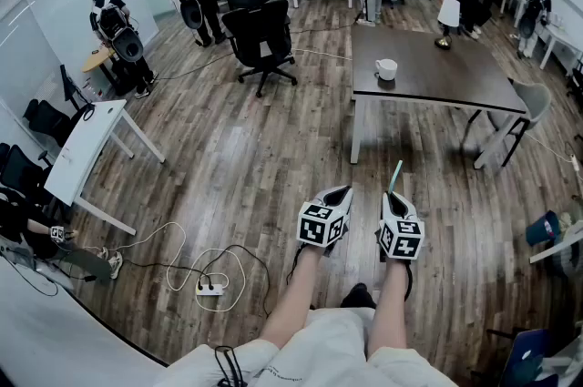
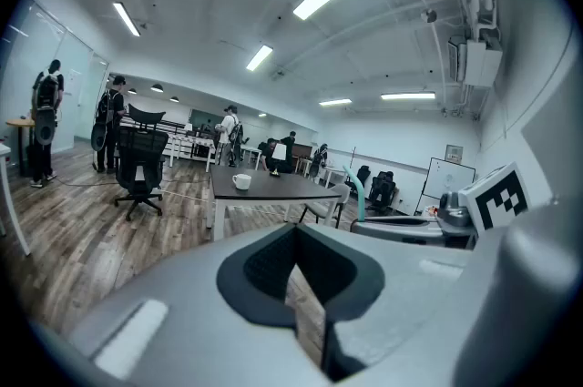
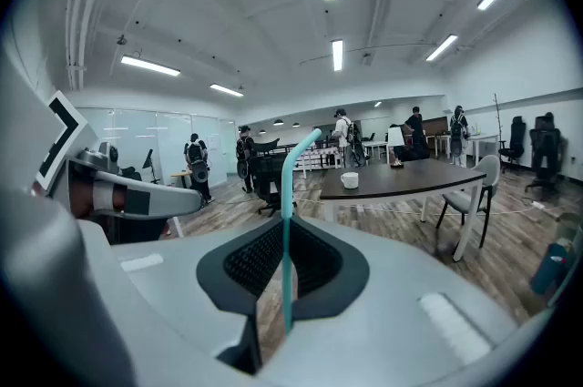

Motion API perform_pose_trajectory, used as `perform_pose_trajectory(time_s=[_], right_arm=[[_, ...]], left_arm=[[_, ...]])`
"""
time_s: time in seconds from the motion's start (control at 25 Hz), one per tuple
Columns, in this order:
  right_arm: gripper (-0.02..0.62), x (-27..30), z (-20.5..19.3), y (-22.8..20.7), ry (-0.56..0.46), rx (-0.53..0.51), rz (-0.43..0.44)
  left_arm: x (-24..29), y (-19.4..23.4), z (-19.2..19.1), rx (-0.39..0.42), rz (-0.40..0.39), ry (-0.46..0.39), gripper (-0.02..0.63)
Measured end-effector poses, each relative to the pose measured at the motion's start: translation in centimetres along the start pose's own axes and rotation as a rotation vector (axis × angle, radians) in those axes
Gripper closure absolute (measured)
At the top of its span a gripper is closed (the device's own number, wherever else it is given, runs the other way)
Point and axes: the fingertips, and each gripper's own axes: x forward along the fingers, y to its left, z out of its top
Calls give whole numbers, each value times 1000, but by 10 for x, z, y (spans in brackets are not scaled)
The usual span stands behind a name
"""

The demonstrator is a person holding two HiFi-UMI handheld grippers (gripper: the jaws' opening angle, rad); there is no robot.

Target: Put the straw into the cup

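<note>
- Wood-plank office floor [image 1: 237, 167] across the whole head view; people stand along the far side of the room
- Far left: white table [image 1: 86, 148] on slim legs; near it on the floor a white power strip [image 1: 211, 289] with looped cables
- Left of centre, farther off: black office chair [image 1: 262, 37]
- Left gripper [image 1: 341, 192] held out low over the floor; in its own view the jaws stand together, tips meeting, nothing between them
- Right gripper [image 1: 393, 198] just beside the left one, level with it; jaws clamped on the straw [image 1: 394, 177]
- Straw is teal, pinched low on its shaft, rising out past the jaw tips with a bent top end; it points toward the far table
- Right of centre, far: dark table [image 1: 437, 80] on white legs; white cup [image 1: 386, 69] with a handle sits on its near-left part, upright
- Cup and straw are well apart, with bare floor between them
- Far right: grey chair [image 1: 528, 103] at the dark table's right end
</note>
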Motion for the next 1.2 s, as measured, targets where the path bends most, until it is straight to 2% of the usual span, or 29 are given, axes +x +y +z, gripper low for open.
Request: perform_pose_trajectory(time_s=[0.4, 0.68, 1.2], right_arm=[[551, 37, 34, -47, 1, -68, 86], [551, 55, 27, -81, 23, -71, 122], [549, 92, 56, -152, -12, -39, 94]], left_arm=[[79, -15, 24, 36, 83, 0, 606], [118, -20, 23, 64, 129, 22, 606], [210, -17, 55, 53, 67, 12, 606]])
